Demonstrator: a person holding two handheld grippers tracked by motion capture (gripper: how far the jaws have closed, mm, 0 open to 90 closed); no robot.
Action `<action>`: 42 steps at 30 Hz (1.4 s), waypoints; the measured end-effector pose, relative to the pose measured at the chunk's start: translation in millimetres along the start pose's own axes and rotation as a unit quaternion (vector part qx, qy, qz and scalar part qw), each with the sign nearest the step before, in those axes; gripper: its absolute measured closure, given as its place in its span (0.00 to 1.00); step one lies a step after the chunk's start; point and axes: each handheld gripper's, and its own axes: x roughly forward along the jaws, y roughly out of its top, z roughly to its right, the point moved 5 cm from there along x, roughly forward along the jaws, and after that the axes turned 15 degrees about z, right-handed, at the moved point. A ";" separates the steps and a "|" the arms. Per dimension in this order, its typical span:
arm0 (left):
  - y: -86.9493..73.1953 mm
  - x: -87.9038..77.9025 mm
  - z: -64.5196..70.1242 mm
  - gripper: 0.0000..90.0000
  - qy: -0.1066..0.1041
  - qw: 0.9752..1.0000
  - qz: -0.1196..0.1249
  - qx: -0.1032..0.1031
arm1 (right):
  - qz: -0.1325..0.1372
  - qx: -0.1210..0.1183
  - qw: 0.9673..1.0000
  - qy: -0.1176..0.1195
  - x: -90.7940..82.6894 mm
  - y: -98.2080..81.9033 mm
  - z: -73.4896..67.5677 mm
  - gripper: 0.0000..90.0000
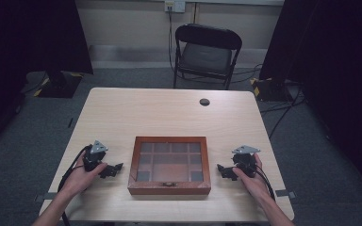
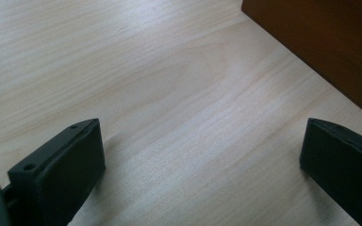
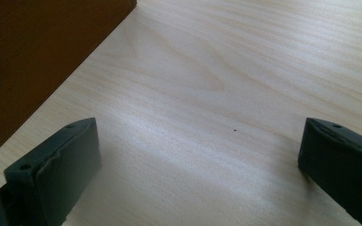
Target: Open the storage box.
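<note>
Light wood desk (image 1: pixel 169 113) w/ pale grain, a round dark cable hole (image 1: pixel 204 101) near its far edge. Behind it, a black folding chair (image 1: pixel 206 52), seat facing the desk. Floor (image 1: pixel 28 141) is grey carpet. Back wall (image 1: pixel 127 23) is off-white w/ a pale skirting strip along the bottom; a wall socket (image 1: pixel 175 5) up top, cable hanging down from it. Black curtains (image 1: pixel 33 33) on both sides, dark stand bases w/ yellow-black tape (image 1: pixel 259 87) at the feet. Cables trail over the floor at right. Lighting dim, even; soft sheen on the desk.
</note>
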 end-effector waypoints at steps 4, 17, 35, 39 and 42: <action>0.1 0.0 -0.3 0.00 0.000 1.000 0.000 0.001 | 0.000 0.001 1.000 -0.003 0.0 0.1 -0.3 0.00; 0.1 -0.1 -0.4 0.00 0.000 1.000 -0.001 0.001 | -0.022 0.001 0.999 0.044 -9.4 23.1 -13.7 0.25; 0.4 0.4 -0.7 0.00 -0.002 1.000 0.001 0.002 | 0.060 0.014 0.979 0.196 -49.7 96.0 -58.1 0.46; 0.4 0.5 -0.5 0.00 -0.002 1.000 0.001 0.001 | 0.071 0.006 0.971 0.227 -49.1 109.6 -78.3 0.50; 0.4 0.4 -0.8 0.00 -0.002 1.000 0.000 0.002 | 0.073 0.001 0.965 0.252 -44.3 118.1 -93.0 0.51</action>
